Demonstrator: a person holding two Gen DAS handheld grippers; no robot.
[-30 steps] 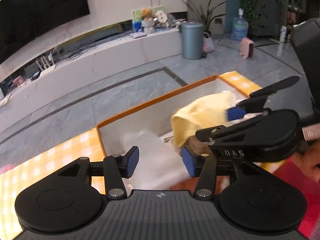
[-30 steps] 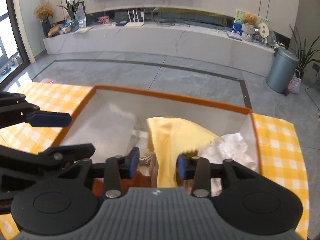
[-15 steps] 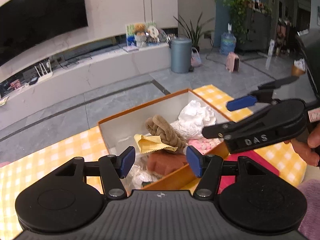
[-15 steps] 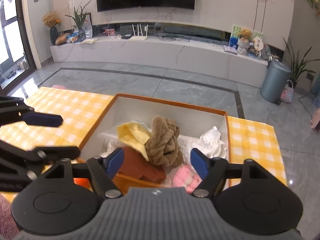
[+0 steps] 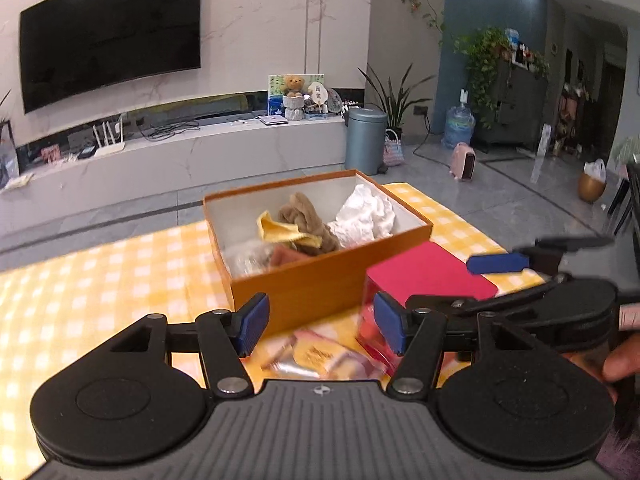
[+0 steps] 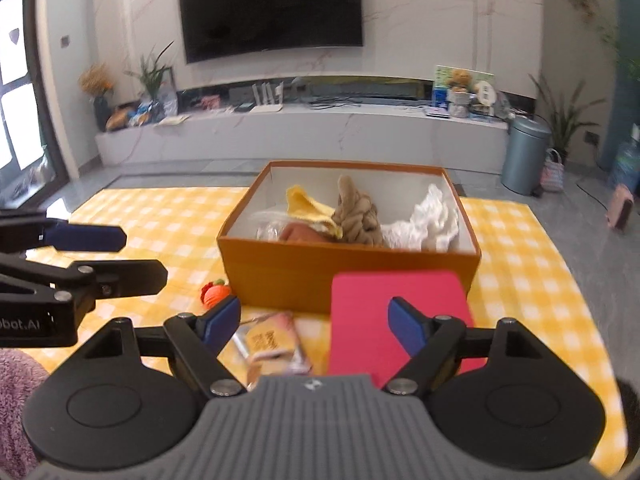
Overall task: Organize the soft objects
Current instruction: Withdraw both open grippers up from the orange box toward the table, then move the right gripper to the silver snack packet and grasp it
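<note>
An orange box (image 5: 320,280) (image 6: 344,272) stands on the yellow checked cloth. Inside lie a yellow cloth (image 5: 280,230) (image 6: 310,206), a brown knotted plush (image 5: 308,216) (image 6: 356,212), a white crumpled cloth (image 5: 366,214) (image 6: 430,218), a reddish-brown piece (image 6: 300,232) and a clear wrapper. My left gripper (image 5: 320,322) is open and empty, held back in front of the box. My right gripper (image 6: 314,322) is open and empty, above a red flat item (image 6: 396,312) (image 5: 428,272).
A snack packet (image 6: 268,340) (image 5: 320,356) lies in front of the box. A small orange carrot toy (image 6: 216,292) sits by the box's left corner. The cloth (image 6: 160,216) spreads left and right of the box. Beyond are floor, a TV bench and a bin (image 6: 524,156).
Both grippers have pulled back and up from the box. The right gripper let go of the yellow cloth, which now lies in the box, and opened wider.
</note>
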